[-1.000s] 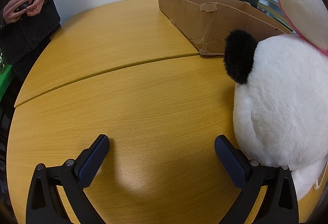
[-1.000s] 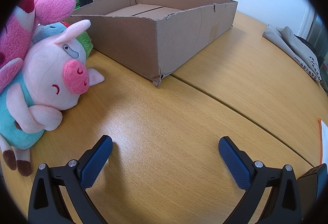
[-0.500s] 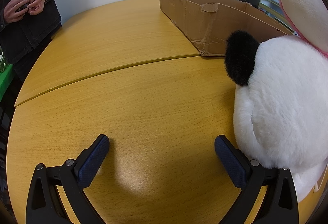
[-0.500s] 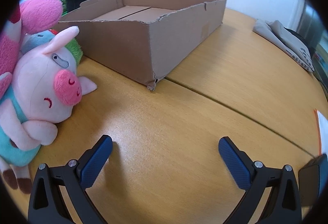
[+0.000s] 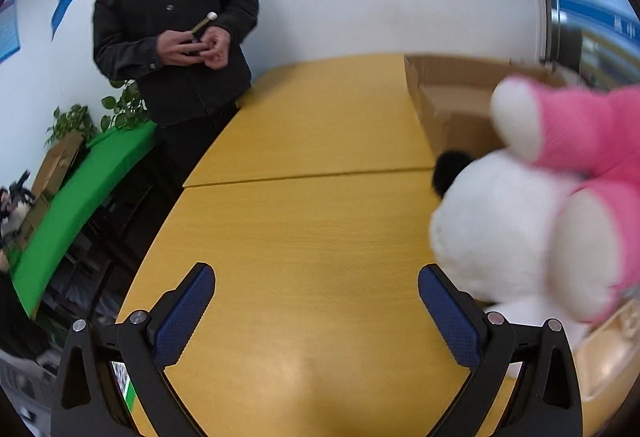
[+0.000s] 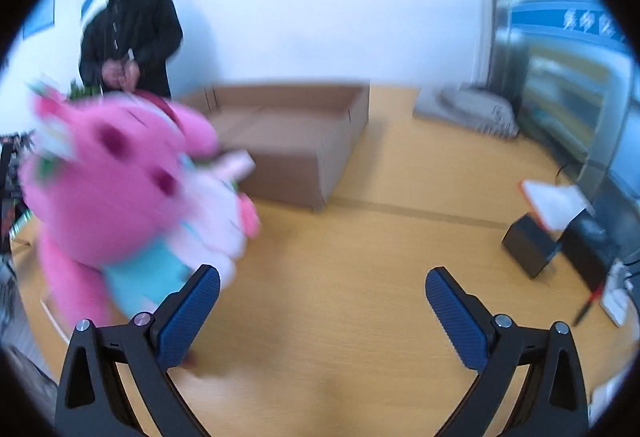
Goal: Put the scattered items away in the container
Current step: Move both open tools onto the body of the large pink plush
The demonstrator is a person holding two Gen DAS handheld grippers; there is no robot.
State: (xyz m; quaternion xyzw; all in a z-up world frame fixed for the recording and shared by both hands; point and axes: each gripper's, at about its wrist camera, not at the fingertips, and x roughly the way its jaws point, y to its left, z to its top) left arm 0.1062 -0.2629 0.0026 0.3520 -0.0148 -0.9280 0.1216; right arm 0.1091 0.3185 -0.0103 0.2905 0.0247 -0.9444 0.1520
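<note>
Left claw point(image 5: 316, 313): spread wide, holding nothing, above yellow wooden surface point(image 5: 304, 229).
Right claw point(image 6: 322, 317): spread wide, holding nothing.
White-and-pink plush toy point(image 5: 532, 213): just right of left claw.
Pink plush bear point(image 6: 112, 197): blurred, left of right claw.
Brown cardboard box point(image 6: 296, 153): on surface, behind the toys.

Left gripper point(image 5: 316, 311): black angular frame, two fingers faced with dark blue textured pads point(image 5: 186, 313), silver round screws at the pivots. Right gripper point(image 6: 322, 313): same build, black linkage arms, blue knurled pads point(image 6: 456, 321), shiny screw heads beside each pad.
</note>
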